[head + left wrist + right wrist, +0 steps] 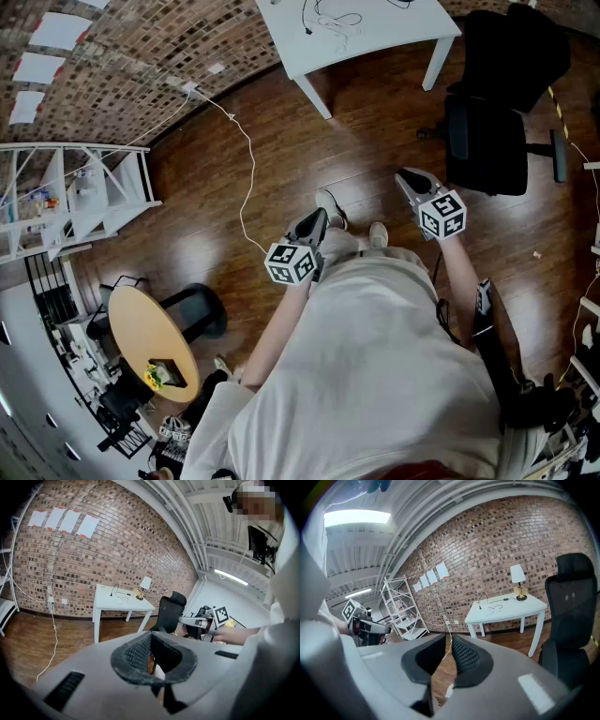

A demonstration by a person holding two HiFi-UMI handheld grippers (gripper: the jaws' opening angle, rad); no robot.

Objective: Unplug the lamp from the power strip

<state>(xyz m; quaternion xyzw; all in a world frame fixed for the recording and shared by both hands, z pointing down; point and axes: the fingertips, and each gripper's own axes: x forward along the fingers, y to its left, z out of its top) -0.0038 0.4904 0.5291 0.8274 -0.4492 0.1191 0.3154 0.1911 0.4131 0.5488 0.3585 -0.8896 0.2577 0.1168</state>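
1. Left claw [151, 660]: grey moulded shell with black mesh-textured pads. The pads are closed tip to tip and hold nothing.
2. Right claw [443, 660]: same build. The pads are drawn in to a thin slit with only floor showing through, so it is empty.
3. Lamp [145, 583]: white shade on a brass-coloured base, standing upright on the white bench [105, 603]. It is straight ahead of the left claw, ahead and to the right of the right claw, and well apart from both. Thin dark cords lie on the bench top beside it. I can't pick out the power strip.
4. Floor [300, 159]: dark glossy wood planks below both claws. A curved brick wall [117, 541] stands behind the bench, with white paper sheets [61, 521] pinned high up to the left of the left claw.
5. Far left of the left claw is a white open-frame shelf [84, 192]. Behind it and to the left is a round bench [150, 342] with a wood top.
6. A thin white cable [248, 178] runs from the wall outlet [190, 88] across the floor and ends just left of the left claw.
7. A black padded office chair [487, 141] stands ahead and to the right of the right claw, near the right end of the white bench.
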